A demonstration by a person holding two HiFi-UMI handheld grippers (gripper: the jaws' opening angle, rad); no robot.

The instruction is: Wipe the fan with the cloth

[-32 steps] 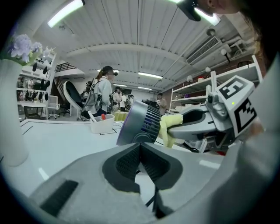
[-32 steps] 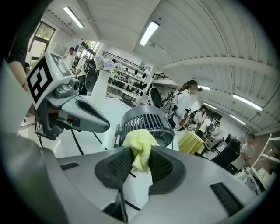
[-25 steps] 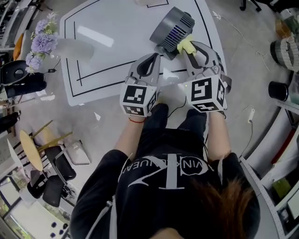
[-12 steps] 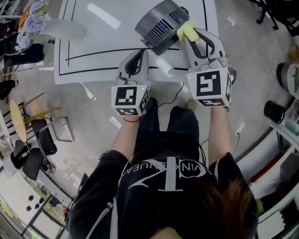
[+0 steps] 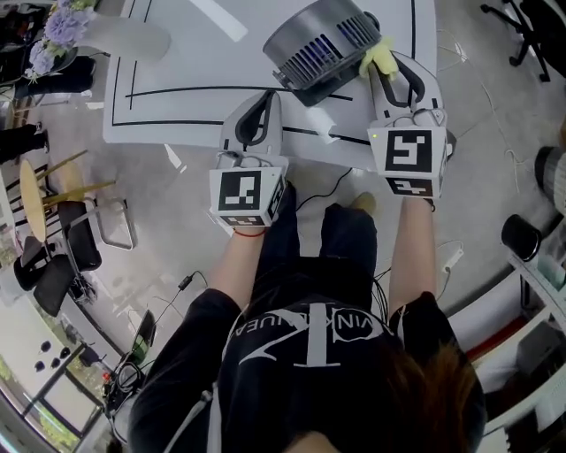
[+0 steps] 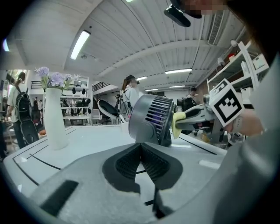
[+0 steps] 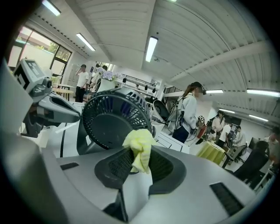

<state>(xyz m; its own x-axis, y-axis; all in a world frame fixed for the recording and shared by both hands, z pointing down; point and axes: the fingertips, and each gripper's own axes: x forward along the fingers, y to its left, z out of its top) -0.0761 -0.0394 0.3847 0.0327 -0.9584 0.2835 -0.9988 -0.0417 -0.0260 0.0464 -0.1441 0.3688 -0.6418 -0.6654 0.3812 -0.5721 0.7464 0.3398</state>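
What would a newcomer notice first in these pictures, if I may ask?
A round dark grey fan stands on the white table. The right hand-held gripper holds a crumpled yellow cloth at its grille; the left hand-held gripper, shut and empty, is over the table's near edge.

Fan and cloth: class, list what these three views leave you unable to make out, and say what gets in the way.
- Whether the cloth touches the fan: in the right gripper view the cloth overlaps it and depth is unreadable; in the head view it is too small to tell.
- Fan's foot: in the left gripper view it is hidden behind the left gripper.
- Flowers: in the head view they are partly cut off by the top edge.
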